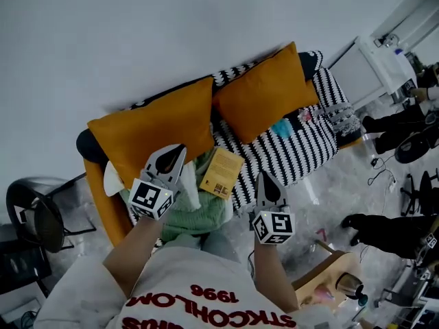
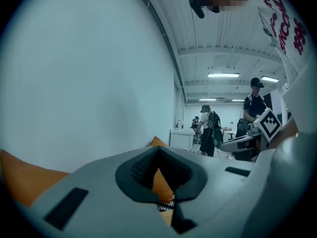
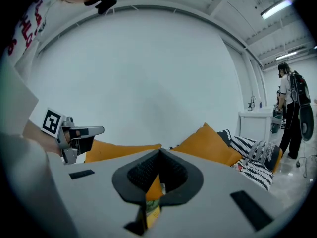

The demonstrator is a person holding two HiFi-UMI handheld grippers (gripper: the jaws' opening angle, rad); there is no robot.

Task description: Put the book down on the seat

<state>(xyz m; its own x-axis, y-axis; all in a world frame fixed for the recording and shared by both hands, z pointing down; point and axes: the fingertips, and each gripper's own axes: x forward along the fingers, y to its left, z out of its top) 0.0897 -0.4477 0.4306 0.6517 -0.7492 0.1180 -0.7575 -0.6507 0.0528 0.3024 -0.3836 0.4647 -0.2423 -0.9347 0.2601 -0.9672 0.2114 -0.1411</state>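
Nearest us, our white shirt (image 1: 185,300) carries red print, upside down in the head view. "1996" reads clearly, and the word under it (Stockholm, it seems) is cut by the picture's lower edge. Beyond it the left gripper (image 1: 173,155) has its jaws closed tip to tip with nothing between them. The right gripper (image 1: 265,181) is likewise closed and empty. In each gripper view we see only slivers of colour through the small gap behind the tips. The book (image 1: 221,172) lies flat on the seat between the two grippers, apart from both. It sits just beside a green cloth (image 1: 202,214), at the edge of the black-and-white striped blanket (image 1: 305,149). Its yellow cover bears print too small for us to read. Behind it stand two orange cushions (image 1: 158,132), and past them the white wall (image 1: 137,33).
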